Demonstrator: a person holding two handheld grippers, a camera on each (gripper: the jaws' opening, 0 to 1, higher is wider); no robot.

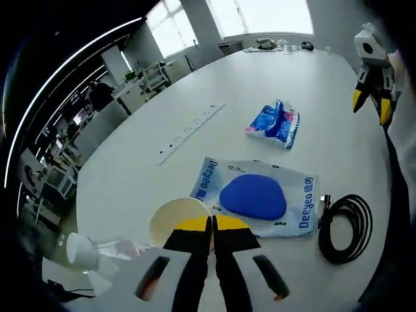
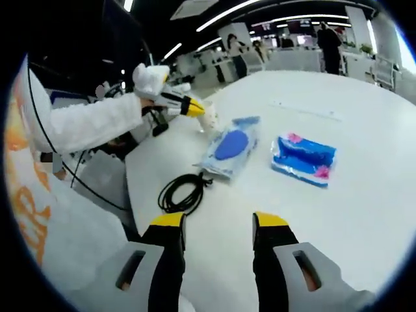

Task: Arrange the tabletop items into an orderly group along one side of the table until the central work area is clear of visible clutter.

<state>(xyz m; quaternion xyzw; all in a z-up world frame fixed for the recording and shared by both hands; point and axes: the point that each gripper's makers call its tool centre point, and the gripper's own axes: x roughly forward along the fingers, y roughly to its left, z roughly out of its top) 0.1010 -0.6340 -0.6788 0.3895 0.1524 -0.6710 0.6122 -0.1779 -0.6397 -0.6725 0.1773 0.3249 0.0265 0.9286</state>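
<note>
In the left gripper view the left gripper point(image 1: 212, 224) rises from the bottom with its two yellow-tipped jaws pressed together, nothing visible between them; just behind the tips stands a cream paper cup point(image 1: 174, 218), its rim partly hidden by the jaws (whether the tips touch it, I cannot tell). To the left of the cup, near the table edge, lies a crumpled clear plastic bottle point(image 1: 97, 252) with a white cap. Just beyond the cup lies a flat clear packet point(image 1: 260, 195) with blue "Deeyeo" print and a blue oval pad inside; beside its right end lies a coiled black cable point(image 1: 346, 227). Farther on the white table point(image 1: 312, 91) lies a blue patterned tissue pack point(image 1: 275, 121), apart from the packet; to its left a long white power strip point(image 1: 194, 130) lies flat on the surface. At the upper right the right gripper point(image 1: 372, 107) comes into this view, hanging above the table, its yellow tips apart.

In the right gripper view the right gripper point(image 2: 220, 224) has its jaws wide apart and holds nothing; it hovers over a bare part of the table near the cable point(image 2: 184, 192). Beyond are the packet point(image 2: 231, 148) and the tissue pack point(image 2: 305, 159), side by side but apart; the left gripper point(image 2: 195, 108) is held by a white-gloved hand point(image 2: 151, 79), its tips close to the cup point(image 2: 210, 119).
</note>
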